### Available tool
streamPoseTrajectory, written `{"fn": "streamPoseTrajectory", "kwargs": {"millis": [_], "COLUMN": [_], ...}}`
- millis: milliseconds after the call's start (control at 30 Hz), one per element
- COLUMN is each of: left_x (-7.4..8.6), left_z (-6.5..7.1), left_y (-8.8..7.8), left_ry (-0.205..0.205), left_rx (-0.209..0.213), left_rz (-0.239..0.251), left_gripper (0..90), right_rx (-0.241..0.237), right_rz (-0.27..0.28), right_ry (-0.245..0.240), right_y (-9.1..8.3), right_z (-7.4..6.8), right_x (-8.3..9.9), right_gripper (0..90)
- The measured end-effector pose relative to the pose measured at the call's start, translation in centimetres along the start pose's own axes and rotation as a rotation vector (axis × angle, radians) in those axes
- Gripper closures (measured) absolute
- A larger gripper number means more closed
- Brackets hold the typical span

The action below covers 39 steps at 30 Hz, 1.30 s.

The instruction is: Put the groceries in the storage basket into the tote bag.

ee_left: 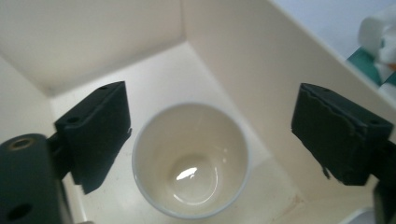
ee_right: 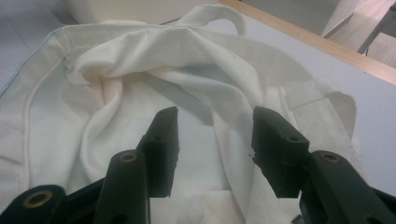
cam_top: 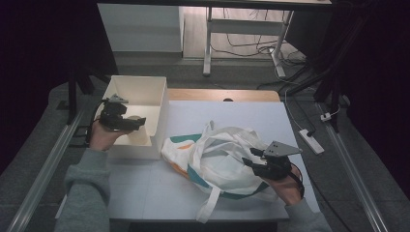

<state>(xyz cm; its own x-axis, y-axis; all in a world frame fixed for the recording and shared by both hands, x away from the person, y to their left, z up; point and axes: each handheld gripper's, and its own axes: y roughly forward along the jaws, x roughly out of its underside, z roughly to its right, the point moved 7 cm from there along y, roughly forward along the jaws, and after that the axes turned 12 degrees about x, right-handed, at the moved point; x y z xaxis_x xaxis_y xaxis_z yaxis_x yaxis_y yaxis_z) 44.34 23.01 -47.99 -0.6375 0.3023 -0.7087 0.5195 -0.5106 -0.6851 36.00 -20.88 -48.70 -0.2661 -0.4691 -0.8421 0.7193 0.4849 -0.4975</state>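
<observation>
Black left fingers [ee_left: 205, 140] stand wide apart, clear of the round white ceramic cup [ee_left: 190, 161] upright on the floor of the open white box [cam_top: 145, 89] at ten o'clock on the worktop [cam_top: 159, 188]. At four o'clock, the right fingers [ee_right: 215, 149] hang half-open over the crumpled white cloth tote bag [ee_right: 154, 88], gripping nothing.

Dim room here, dark at both sides of the high view, with the white surface [cam_top: 145, 188] catching soft overhead light. Down in the left gripper view, a small glare spot sits in the cup [ee_left: 189, 175], and the near black parts blur. The right gripper view stays evenly lit, slightly soft.
</observation>
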Motion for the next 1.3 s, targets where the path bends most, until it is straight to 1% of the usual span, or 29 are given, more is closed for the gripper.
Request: {"fn": "streamPoseTrajectory", "kwargs": {"millis": [100, 167, 267, 333, 433, 700, 867, 1000, 1033, 1100, 1133, 1167, 1300], "left_x": [0.4, 0.6, 0.8, 0.9, 1.1, 1.6, 1.8, 1.9, 1.9, 1.8, 1.7, 1.7, 1.7], "left_z": [-0.5, -0.7, -1.0, -1.1, -1.3, -1.7, -2.0, -2.1, -2.1, -1.9, -1.8, -1.9, -2.0], "left_y": [0.5, 0.7, 1.0, 1.2, 1.6, 2.7, 3.4, 3.8, 3.8, 3.8, 3.7, 3.7, 3.7], "left_ry": [-0.014, -0.020, -0.026, -0.032, -0.040, -0.056, -0.067, -0.070, -0.068, -0.060, -0.053, -0.049, -0.049], "left_rx": [-0.008, -0.010, -0.020, -0.015, -0.019, 0.010, 0.019, 0.026, 0.026, 0.043, 0.042, 0.032, 0.035], "left_rz": [-0.030, -0.037, -0.052, -0.064, -0.084, -0.134, -0.158, -0.167, -0.168, -0.163, -0.156, -0.160, -0.154], "left_gripper": [6.0, 4.3, 2.9, 2.5, 1.3, 1.2, 2.7, 6.3, 8.4, 13.2, 16.9, 19.0, 19.4], "right_rx": [-0.002, -0.003, -0.003, -0.004, -0.009, -0.010, -0.008, -0.007, -0.007, -0.006, -0.005, -0.005, -0.004], "right_rz": [-0.002, -0.004, -0.006, -0.005, -0.003, -0.003, -0.006, -0.004, -0.005, -0.007, -0.006, -0.006, -0.007], "right_ry": [-0.002, -0.004, -0.003, -0.003, -0.003, -0.004, -0.006, -0.006, -0.005, -0.005, -0.006, -0.005, -0.004], "right_y": [0.1, 0.1, 0.1, 0.1, 0.1, 0.1, 0.1, 0.1, 0.1, 0.2, 0.2, 0.2, 0.2], "right_z": [-0.1, -0.1, -0.2, -0.2, -0.3, -0.3, -0.3, -0.3, -0.3, -0.3, -0.3, -0.3, -0.3], "right_x": [0.0, 0.1, 0.1, 0.1, 0.1, 0.1, 0.2, 0.2, 0.2, 0.2, 0.3, 0.3, 0.3], "right_gripper": [51.5, 51.5, 51.5, 51.4, 51.3, 51.3, 51.4, 51.3, 51.3, 51.3, 51.3, 51.3, 51.3]}}
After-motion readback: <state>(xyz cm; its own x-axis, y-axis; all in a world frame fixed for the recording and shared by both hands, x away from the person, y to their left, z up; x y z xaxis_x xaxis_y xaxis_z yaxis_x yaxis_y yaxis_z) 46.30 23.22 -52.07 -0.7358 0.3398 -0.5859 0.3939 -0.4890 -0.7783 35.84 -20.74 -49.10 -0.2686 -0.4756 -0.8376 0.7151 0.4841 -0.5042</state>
